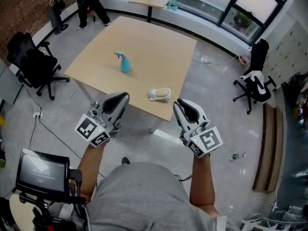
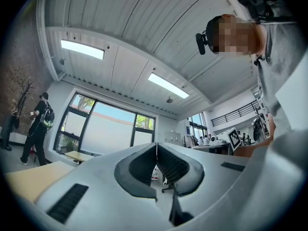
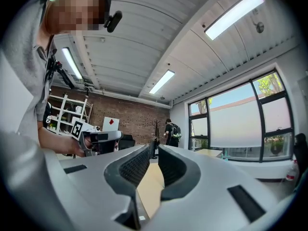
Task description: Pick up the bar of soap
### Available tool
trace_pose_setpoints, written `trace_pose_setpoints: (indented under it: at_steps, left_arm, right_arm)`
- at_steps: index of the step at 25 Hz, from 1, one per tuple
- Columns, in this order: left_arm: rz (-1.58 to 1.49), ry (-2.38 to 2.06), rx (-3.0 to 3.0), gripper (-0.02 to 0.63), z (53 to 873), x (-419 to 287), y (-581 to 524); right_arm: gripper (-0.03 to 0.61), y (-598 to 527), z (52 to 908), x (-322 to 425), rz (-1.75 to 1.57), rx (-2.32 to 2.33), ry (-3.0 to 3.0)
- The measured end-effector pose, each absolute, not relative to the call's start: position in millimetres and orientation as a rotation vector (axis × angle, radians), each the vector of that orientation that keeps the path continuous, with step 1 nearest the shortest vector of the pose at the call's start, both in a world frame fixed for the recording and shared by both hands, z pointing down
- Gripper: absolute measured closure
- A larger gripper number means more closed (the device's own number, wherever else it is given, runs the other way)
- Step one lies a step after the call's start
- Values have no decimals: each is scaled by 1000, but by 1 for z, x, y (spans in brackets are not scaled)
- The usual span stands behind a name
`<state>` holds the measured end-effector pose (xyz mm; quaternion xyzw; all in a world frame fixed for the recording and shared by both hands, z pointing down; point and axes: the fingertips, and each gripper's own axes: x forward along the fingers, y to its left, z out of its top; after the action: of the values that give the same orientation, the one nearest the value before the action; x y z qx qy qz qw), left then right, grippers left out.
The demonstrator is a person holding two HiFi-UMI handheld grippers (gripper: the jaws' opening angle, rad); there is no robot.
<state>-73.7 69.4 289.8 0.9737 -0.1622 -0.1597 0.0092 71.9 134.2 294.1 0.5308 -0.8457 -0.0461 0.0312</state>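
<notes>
Presently the bar of soap (image 1: 162,93) lies near the table's (image 1: 144,37) front edge; I judge it light, rigid, slippery, best pinched across its long sides, with left gripper (image 1: 123,96) pressed together empty and right gripper (image 1: 178,103) slightly parted, empty.

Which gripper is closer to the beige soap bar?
Right. In the head view, the right gripper sits just right of the beige soap bar; the left gripper is farther to its left.
</notes>
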Motion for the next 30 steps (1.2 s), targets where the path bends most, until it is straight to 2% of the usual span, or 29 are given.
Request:
trace_pose_setpoints:
  at_steps: [4,13,19,30]
  left_arm:
    - [-513,-461,3026,607,297,-115,37]
    - [-527,-414,3004,607,303,-107,45]
    - [-521,-413,2967,607,316,-111,36]
    - [-418,-537,2935,607,345,-72,-10]
  right_arm:
    - [541,108,300,30,-143,1672,-2566]
    - [526,108,305,29,-114,1635,-2560]
    - [471,89,317,22,-74,1564,-2564]
    - [437,19,350,74,25,1467,-2634]
